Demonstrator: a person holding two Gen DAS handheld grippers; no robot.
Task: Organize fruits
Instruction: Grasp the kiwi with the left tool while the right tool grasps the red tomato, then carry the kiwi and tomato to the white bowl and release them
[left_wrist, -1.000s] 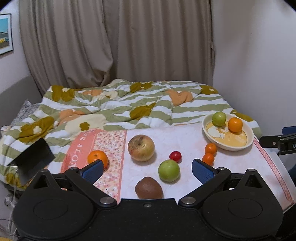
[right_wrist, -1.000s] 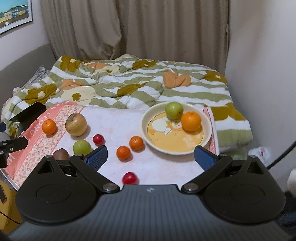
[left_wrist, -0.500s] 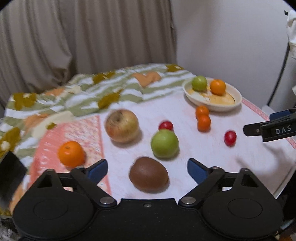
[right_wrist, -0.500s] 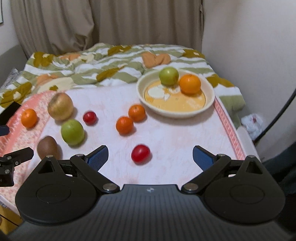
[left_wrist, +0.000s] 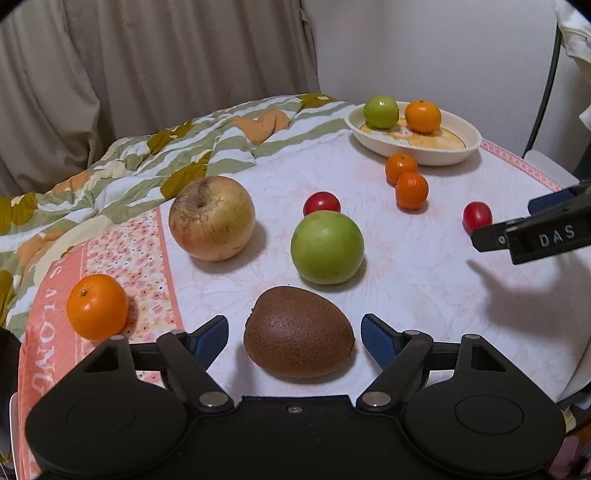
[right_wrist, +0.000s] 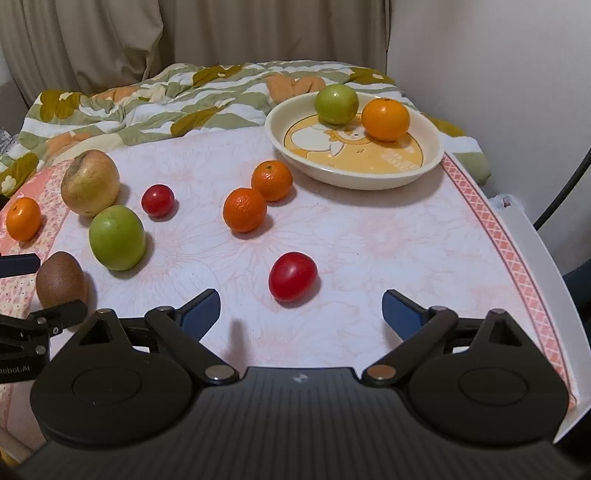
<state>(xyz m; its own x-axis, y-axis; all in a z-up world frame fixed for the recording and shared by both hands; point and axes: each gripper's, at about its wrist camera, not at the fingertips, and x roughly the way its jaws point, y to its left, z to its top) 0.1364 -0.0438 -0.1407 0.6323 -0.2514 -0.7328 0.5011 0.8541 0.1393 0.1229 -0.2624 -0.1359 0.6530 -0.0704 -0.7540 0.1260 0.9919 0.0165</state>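
Closing the left gripper (left_wrist: 294, 334) around the kiwi (left_wrist: 298, 332) without touching yet, we keep the right gripper (right_wrist: 300, 312) apart near the cherry tomato (right_wrist: 293, 276) for the bowl (right_wrist: 424, 171).

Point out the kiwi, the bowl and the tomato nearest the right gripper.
kiwi (left_wrist: 297, 331), left wrist view, middle of its brown skin
bowl (right_wrist: 354, 176), right wrist view, near outer wall
tomato (right_wrist: 292, 276), right wrist view, centre
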